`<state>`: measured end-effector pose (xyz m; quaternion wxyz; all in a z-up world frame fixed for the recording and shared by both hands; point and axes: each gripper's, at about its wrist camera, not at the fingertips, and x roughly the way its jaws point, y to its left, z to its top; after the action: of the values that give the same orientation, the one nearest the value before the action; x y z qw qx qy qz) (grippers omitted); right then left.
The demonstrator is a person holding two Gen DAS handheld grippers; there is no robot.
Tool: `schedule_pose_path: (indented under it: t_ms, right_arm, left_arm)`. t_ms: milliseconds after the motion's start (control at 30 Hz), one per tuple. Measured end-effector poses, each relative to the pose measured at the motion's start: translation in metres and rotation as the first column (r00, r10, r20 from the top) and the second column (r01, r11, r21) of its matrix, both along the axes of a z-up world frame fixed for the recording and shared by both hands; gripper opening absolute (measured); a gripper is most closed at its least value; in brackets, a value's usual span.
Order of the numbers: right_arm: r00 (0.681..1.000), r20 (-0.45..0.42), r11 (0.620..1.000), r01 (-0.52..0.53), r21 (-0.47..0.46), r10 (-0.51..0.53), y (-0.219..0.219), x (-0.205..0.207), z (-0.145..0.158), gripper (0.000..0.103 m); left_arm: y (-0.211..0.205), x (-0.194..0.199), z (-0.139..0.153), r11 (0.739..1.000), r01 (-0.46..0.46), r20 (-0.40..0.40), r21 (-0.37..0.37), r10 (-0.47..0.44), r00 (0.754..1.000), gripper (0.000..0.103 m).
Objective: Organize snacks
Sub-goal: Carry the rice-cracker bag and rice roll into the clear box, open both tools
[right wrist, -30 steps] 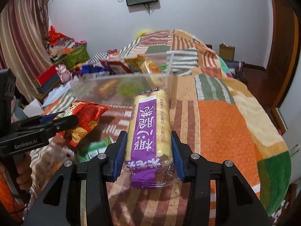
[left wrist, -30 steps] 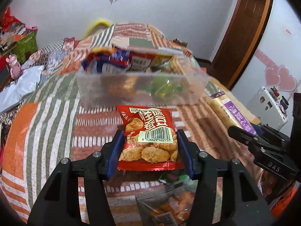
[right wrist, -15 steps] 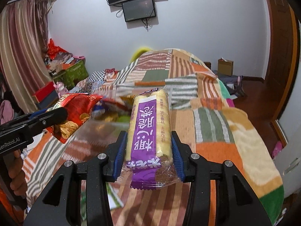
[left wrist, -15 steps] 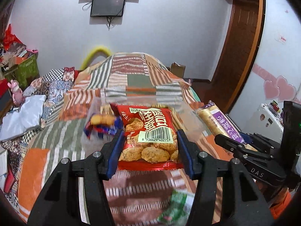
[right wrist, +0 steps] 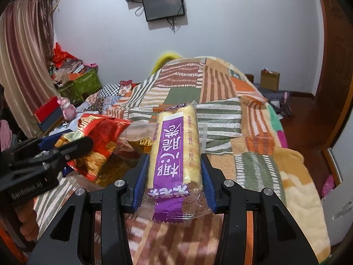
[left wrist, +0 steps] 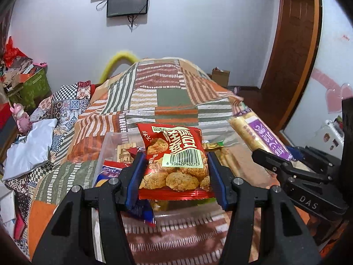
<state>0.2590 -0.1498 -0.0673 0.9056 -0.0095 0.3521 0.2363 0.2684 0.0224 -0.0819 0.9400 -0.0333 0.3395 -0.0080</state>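
Two snack packs hang in mid-air over a bed draped in a striped patchwork blanket (left wrist: 172, 101). The left hand-held gripper (left wrist: 175, 176) is clamped on a red snack bag (left wrist: 176, 161), blue pads pressing both side edges, barcode facing up. The bag sits above a clear plastic bin (left wrist: 110, 141) resting on the blanket, with other wrapped snacks visible inside it. Just to its right, the right hand-held gripper (right wrist: 174, 181) squeezes a long roll of pale crackers in a purple-labelled wrapper (right wrist: 174, 152), gripped near its lower end, the rest jutting forward and slightly upward over the bin's far side. The two packs are close but apart. Behind the bed, a dark wall-mounted screen (right wrist: 163, 5) hangs on the white wall; a green box (right wrist: 83, 84) heaped with clutter stands by the curtain.
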Motion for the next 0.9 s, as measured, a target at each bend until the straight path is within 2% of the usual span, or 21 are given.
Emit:
schedule_pose_path:
  t_ms: [167, 433, 600, 700, 767, 900]
  right_arm:
    - [1.0, -0.027, 0.999, -0.009, -0.035, 0.008, 0.013, 0.017, -0.011, 0.041]
    - [0.998, -0.064, 0.997, -0.026, -0.074, 0.022, 0.016, 0.024, -0.02, 0.042]
    - [0.999, -0.036, 0.991, -0.035, -0.128, 0.03, 0.02, 0.02, -0.017, 0.043]
    - [0.999, -0.025, 0.989, -0.041, -0.14, 0.038, 0.02, 0.014, -0.014, 0.05]
    - [1.0, 0.002, 0.989, -0.026, -0.145, 0.027, 0.018, 0.009, -0.01, 0.059]
    - [0.999, 0.017, 0.99, -0.039, -0.138, 0.042, 0.014, 0.001, -0.002, 0.061]
  left_arm:
    - [-0.004, 0.017, -0.015, 0.999, -0.008, -0.039, 0.053, 0.01, 0.999, 0.055]
    - [-0.011, 0.025, -0.025, 0.996, -0.003, -0.061, 0.092, 0.009, 0.998, 0.056]
    - [-0.015, 0.025, -0.028, 0.993, 0.007, -0.065, 0.118, 0.001, 0.998, 0.059]
    - [-0.012, 0.023, -0.027, 0.994, 0.004, -0.071, 0.107, 0.004, 0.997, 0.063]
    - [-0.009, 0.02, -0.025, 0.996, -0.002, -0.07, 0.092, 0.008, 0.998, 0.063]
    - [-0.005, 0.011, -0.017, 0.998, -0.006, -0.061, 0.069, 0.011, 0.998, 0.066]
